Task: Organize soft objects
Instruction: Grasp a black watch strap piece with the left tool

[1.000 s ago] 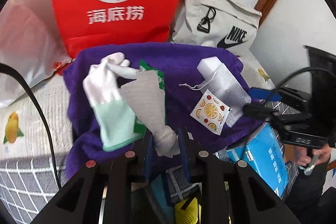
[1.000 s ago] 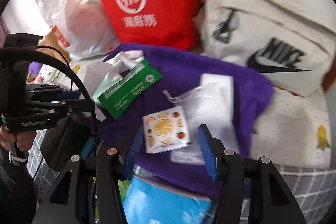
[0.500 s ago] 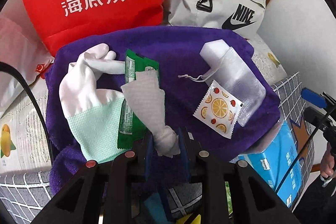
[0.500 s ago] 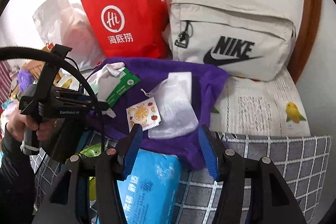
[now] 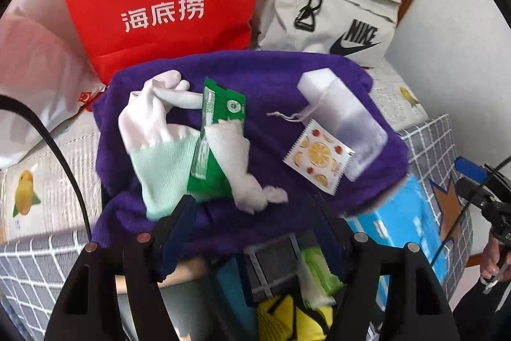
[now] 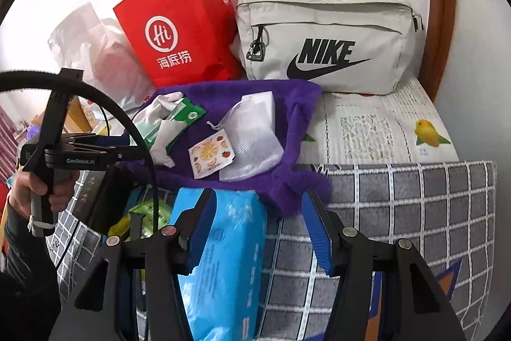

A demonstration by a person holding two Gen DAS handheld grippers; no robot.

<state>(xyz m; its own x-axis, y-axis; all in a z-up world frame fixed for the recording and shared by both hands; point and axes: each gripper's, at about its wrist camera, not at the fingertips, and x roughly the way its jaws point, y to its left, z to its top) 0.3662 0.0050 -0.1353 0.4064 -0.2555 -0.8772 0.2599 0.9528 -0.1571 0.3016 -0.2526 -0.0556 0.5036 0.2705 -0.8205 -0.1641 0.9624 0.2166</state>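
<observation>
Since the earlier view, noted jaws of left tool (image 5: 255, 208) just opened from a pinch on the white wipe (image 5: 238, 155); now spread wide, pads clear of it, nothing gripped. Noted right tool (image 6: 258, 197) drawn back and up from the pile; jaws spread, holding nothing, blue tissue pack (image 6: 223, 261) merely below them.

Located wipe on the purple towel (image 5: 274, 79), draped across the lower part of the green packet (image 5: 223, 107), just beside the white glove (image 5: 150, 130), well apart from the fruit-print sachet (image 5: 319, 155) and mesh pouch (image 5: 354, 120).

Judged step in hand: release and placement of wipe. To do well:
- Lift left tool straight off, keeping pads away from the crumpled tail so as not to drag it.
- Check for cloth clinging to either pad before moving away.
- Avoid snagging towel edge, which hangs close under the jaws.

Orientation of wipe: long axis diagonal in left wrist view, from flat upper end on the packet down to twisted end. Twisted end points toward left tool and near edge of towel; flat end points toward the red bag (image 5: 159, 5).
</observation>
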